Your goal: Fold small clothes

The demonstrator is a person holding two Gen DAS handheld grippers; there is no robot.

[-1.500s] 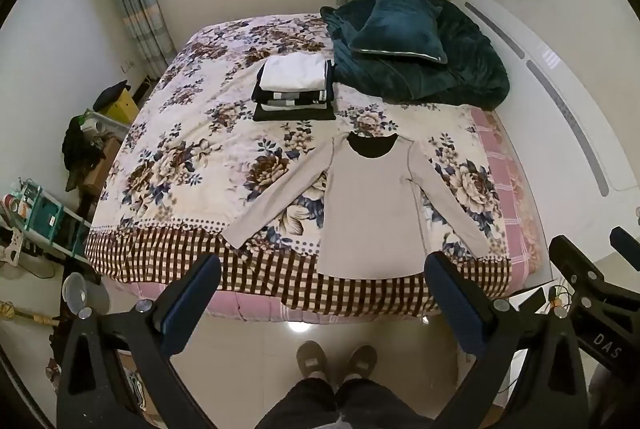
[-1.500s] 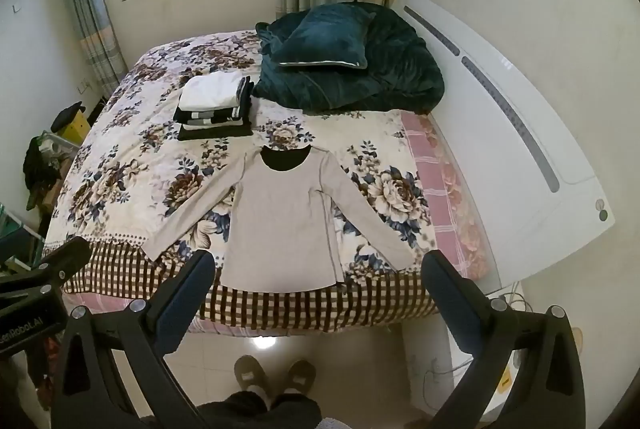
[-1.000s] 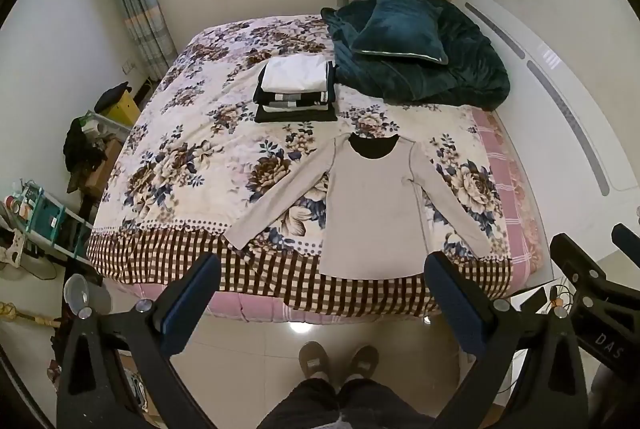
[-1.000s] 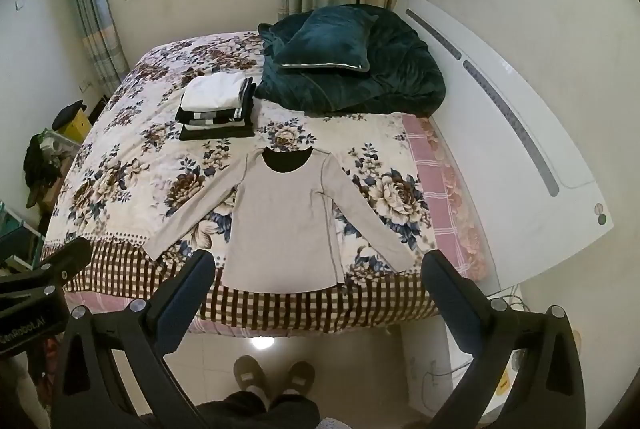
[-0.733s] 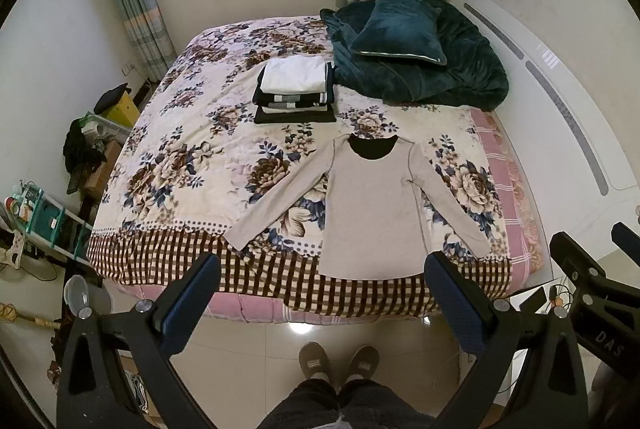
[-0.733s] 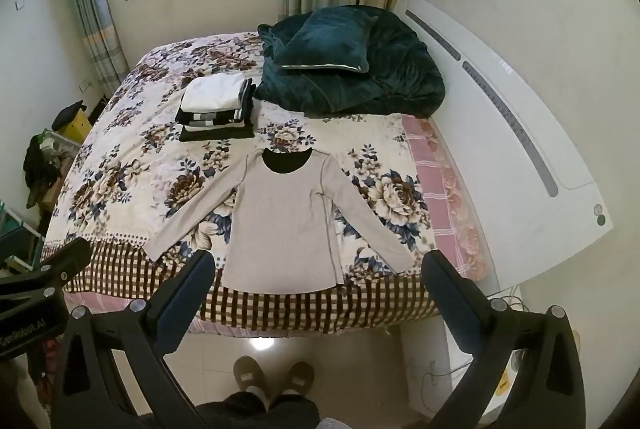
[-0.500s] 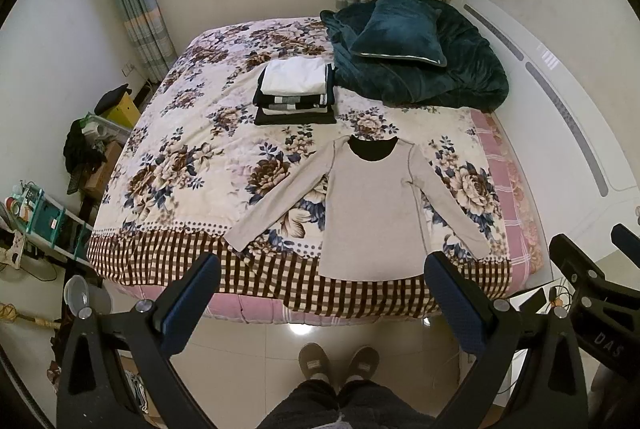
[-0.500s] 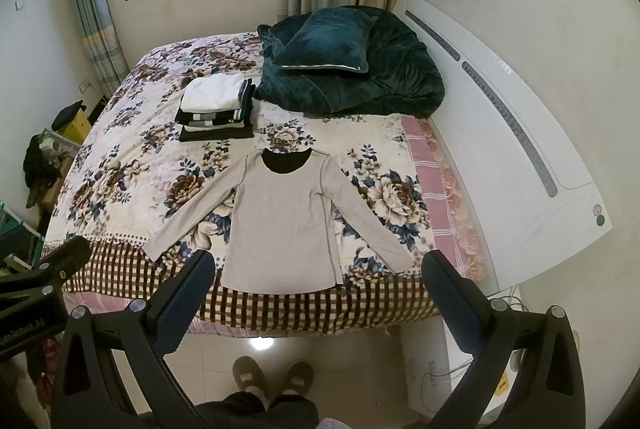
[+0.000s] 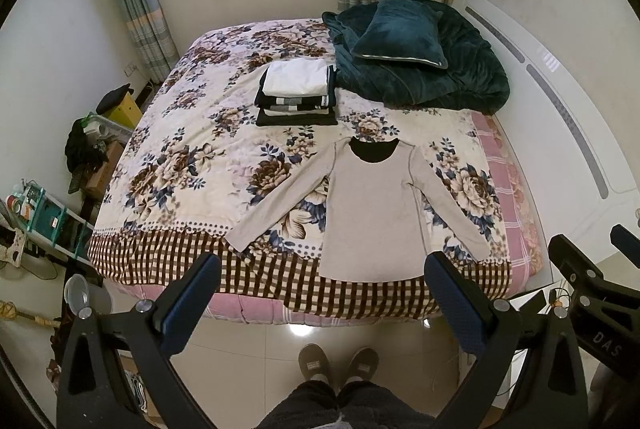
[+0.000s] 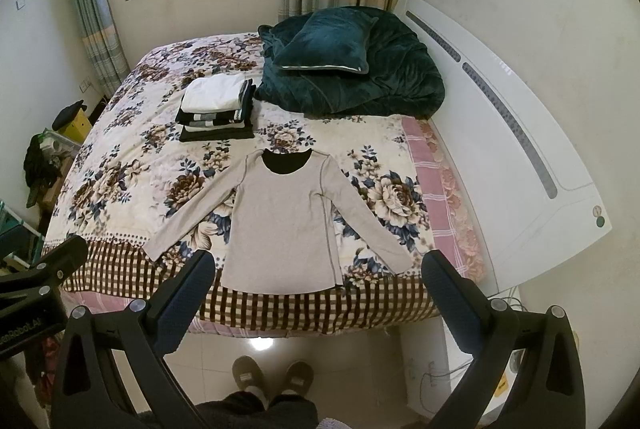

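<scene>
Beige long-sleeved top (image 9: 370,217) — flat, sleeves splayed

Bare bedspread (image 9: 192,165) left of shirt (image 9: 372,205); folded stack (image 9: 296,93) behind.

We see the long-sleeved top (image 9: 370,213) spread flat on the bed (image 9: 192,165), hem at the near edge. Behind it sits a stack of folded clothes (image 9: 298,93); right of the stack, a pillow (image 9: 400,35) rests on a heaped blanket (image 9: 460,81).
</scene>
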